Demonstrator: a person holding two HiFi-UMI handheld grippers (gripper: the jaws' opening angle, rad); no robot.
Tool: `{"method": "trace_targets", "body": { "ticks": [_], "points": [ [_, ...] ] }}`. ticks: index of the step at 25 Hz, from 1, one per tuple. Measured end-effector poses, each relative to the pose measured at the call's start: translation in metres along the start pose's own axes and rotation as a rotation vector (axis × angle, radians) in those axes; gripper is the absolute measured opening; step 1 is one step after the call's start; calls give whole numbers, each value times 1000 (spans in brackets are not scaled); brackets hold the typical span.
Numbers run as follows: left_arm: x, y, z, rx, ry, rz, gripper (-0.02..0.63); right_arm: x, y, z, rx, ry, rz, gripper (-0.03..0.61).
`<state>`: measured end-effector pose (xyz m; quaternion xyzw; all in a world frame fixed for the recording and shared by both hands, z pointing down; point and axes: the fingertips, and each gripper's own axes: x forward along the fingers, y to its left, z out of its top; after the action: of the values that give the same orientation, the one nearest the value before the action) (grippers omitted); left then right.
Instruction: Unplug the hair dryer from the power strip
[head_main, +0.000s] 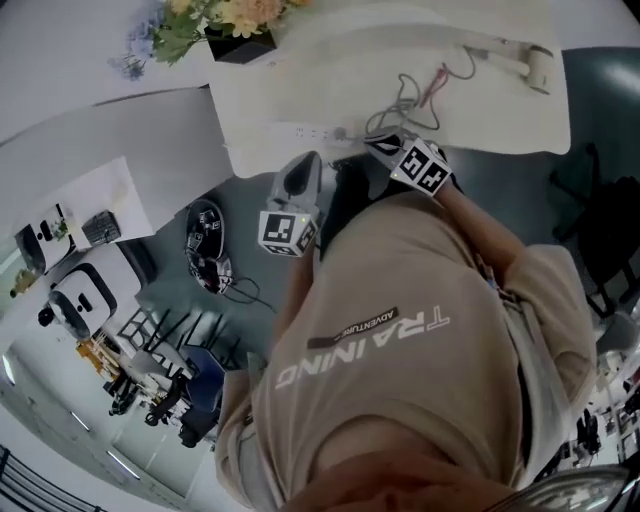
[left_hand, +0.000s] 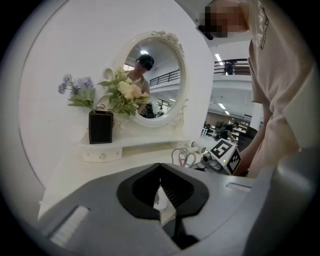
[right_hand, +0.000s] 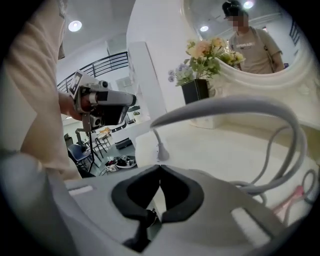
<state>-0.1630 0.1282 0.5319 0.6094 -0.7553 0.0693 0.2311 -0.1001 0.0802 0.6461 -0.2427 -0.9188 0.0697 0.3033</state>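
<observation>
A white hair dryer (head_main: 522, 58) lies at the far right of the white vanity top (head_main: 250, 90). Its grey cord (head_main: 402, 100) runs to a plug (right_hand: 161, 150) standing in the white power strip (head_main: 305, 131). My left gripper (head_main: 310, 160) is shut and empty, hanging over the table's near edge just short of the strip. To its right, my right gripper (head_main: 378, 143) is also shut with nothing held. In the right gripper view the cord (right_hand: 225, 106) arcs above the shut jaws (right_hand: 160, 167) and the plug stands just beyond their tips. The left gripper view shows shut jaws (left_hand: 160, 165).
A black vase of flowers (head_main: 238, 42) stands at the back left of the vanity, and an oval mirror (left_hand: 152, 82) behind it. Pink and grey loose cords (left_hand: 184, 158) lie mid-table. The person's torso (head_main: 420, 350) fills the near side. Chairs and gear (head_main: 205, 250) sit on the floor at left.
</observation>
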Motion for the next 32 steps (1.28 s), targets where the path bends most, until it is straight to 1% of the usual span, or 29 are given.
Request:
{"method": "trace_targets", "body": {
  "ticks": [4, 8, 10, 12, 15, 18, 23, 25, 26, 29, 32],
  "points": [
    [20, 8, -4, 81, 55, -151, 8, 4, -7, 2, 47, 2, -93, 5],
    [27, 11, -18, 184, 134, -348, 8, 11, 0, 6, 142, 0, -202, 5],
    [27, 14, -27, 251, 164, -428, 8, 18, 5, 10, 174, -7, -243, 5],
    [29, 13, -36, 315, 198, -499, 9, 23, 5, 15, 189, -13, -287, 5],
    [35, 10, -44, 365, 226, -590, 11, 27, 0, 18, 213, -18, -343, 5],
    [42, 6, -55, 430, 255, -676, 11, 33, 1, 14, 252, -3, -368, 5],
    [63, -1, -74, 593, 327, -772, 19, 41, -3, 9, 264, 36, -388, 5],
    [66, -4, -79, 650, 343, -790, 65, 43, -1, 5, 259, 67, -384, 5],
    [68, -4, -82, 671, 352, -799, 75, 45, 0, 3, 251, 91, -380, 5],
    [69, -5, -91, 702, 383, -832, 75, 49, 0, 1, 236, 128, -372, 5],
    [71, -10, -96, 699, 382, -840, 75, 48, 0, 1, 290, 99, -349, 5]
  ]
}}
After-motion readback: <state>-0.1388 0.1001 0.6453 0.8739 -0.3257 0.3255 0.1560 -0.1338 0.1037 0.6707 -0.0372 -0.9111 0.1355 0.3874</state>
